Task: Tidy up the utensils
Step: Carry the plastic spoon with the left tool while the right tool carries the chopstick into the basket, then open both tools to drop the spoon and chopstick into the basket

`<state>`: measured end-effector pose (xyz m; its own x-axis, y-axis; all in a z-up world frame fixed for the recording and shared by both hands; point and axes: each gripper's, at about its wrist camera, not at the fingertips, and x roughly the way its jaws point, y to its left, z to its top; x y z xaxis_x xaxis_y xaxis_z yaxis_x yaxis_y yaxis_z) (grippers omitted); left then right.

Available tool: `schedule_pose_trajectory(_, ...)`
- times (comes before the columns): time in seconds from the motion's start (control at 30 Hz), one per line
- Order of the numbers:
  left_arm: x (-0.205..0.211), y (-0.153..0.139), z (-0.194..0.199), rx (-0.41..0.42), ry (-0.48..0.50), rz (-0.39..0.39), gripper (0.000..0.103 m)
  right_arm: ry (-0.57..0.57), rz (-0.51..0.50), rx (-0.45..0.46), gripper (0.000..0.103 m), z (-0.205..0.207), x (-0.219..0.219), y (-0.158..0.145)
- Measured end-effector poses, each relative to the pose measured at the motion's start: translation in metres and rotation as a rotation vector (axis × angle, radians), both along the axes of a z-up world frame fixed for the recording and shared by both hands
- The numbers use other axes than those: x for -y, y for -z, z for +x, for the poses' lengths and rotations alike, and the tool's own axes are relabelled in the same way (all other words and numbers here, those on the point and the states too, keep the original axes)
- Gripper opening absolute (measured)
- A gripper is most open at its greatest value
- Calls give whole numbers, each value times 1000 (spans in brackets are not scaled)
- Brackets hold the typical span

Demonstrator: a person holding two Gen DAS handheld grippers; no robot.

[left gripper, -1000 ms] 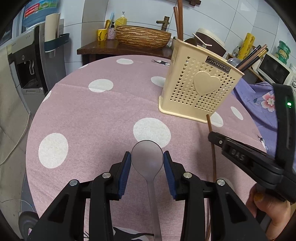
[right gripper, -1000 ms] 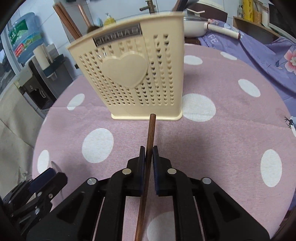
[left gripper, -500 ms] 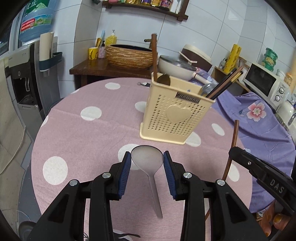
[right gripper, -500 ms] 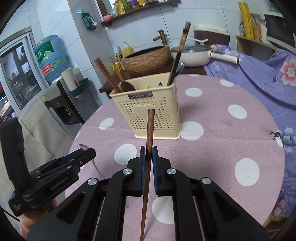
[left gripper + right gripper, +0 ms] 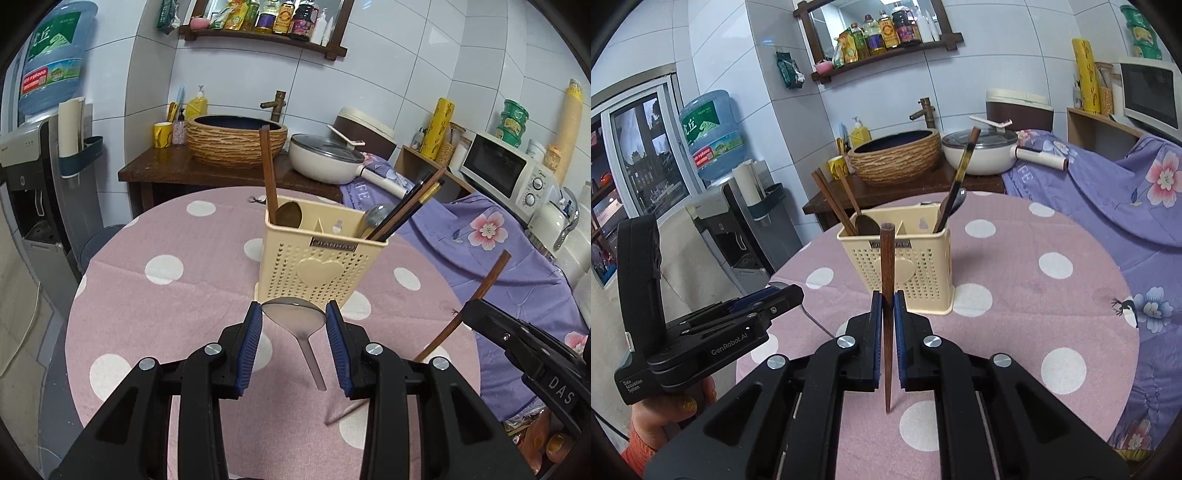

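Two grippers: left gripper (image 5: 293,314) clamped spoon (image 5: 293,319); right gripper (image 5: 885,302) clamped chopstick (image 5: 886,295).
Risk: chopstick might pivot and miss the holder (image 5: 317,266).

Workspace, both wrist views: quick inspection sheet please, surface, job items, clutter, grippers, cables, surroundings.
Surface: round table under a pink cloth with white dots.
Job's things: cream utensil holder upright on the table, already holding chopsticks and spoons; metal spoon and one wooden chopstick held clear of the table.
Clutter: small dark item at the table's far edge, too small to identify.
Grippers: left gripper clamps the spoon's bowl; right gripper shut on the chopstick.
Cables: thin cord on the floor at left.
Surroundings: water dispenser, woven basin, lidded pan, microwave.
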<state>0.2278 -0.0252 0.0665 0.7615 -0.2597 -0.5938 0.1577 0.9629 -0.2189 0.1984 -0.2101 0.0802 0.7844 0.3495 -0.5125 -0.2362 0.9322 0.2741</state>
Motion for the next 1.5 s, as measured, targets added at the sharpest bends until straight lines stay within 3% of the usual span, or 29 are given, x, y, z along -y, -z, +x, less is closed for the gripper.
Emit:
schedule_pose_trajectory(0.3,-3,-48,26,38,42,-26,35,-26,-26,67,7,19,-7,-48)
schedule_pose_trajectory(0.63,7,-124,69,183,-5,58,35,0,-51,178,7,58,-6,-139)
schedule_pose_trajectory(0.8,15,-133,94,201,-42,98,35,63,-77,251,7,80,-6,-166)
schedule_pose_trajectory(1.0,31,-93,117,147,-34,166,35,104,-102,240,7,110,-13,-131)
schedule_pose_trajectory(1.23,33,-39,122,51,-20,170,35,101,-136,158,7,127,-16,-68)
schedule_pose_trajectory(1.33,33,-24,119,36,-16,171,35,98,-161,172,7,125,-18,-57)
schedule_pose_trajectory(1.5,34,-7,115,21,-16,161,35,88,-156,120,7,134,-18,-38)
